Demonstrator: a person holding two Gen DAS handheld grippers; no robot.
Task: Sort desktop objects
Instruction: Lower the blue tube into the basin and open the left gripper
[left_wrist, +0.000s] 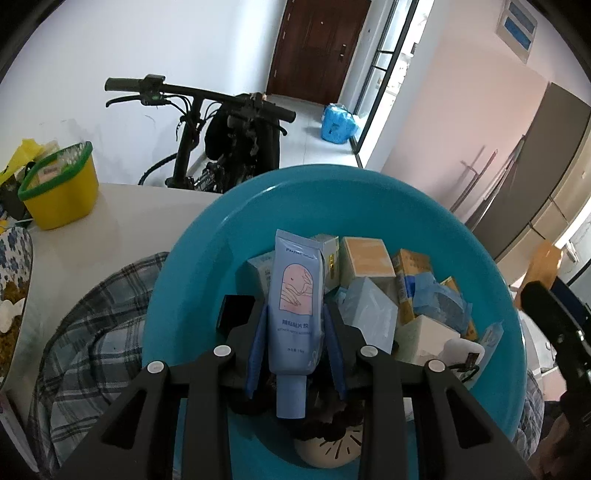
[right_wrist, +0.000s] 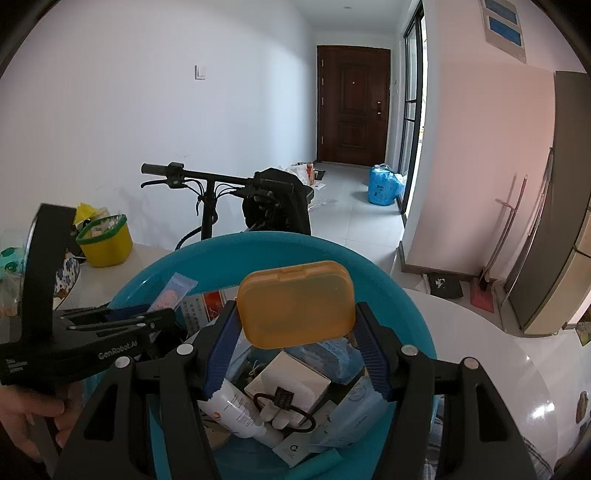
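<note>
Left gripper (left_wrist: 295, 325), jaws narrowly set, pinches a pale blue soft plastic squeeze tube (left_wrist: 293, 295) mid-body, cap down, over a round teal plastic basin (left_wrist: 192, 258) full of small boxes. The tube looks light, squashy; w/ firmer hold likely near cap. Right gripper (right_wrist: 295, 332), approx. half open, clamps a rigid translucent orange plastic case (right_wrist: 295, 304), prob. slippery. Pale glossy surface (left_wrist: 122, 221); parked bicycle (left_wrist: 207, 147), hallway beyond.

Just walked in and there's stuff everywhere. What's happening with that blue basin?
A person is sorting small items with two handheld grippers. The left gripper grips a blue tube, and the right gripper grips an orange case. Both are over the blue basin, which holds boxes and packets.
</note>
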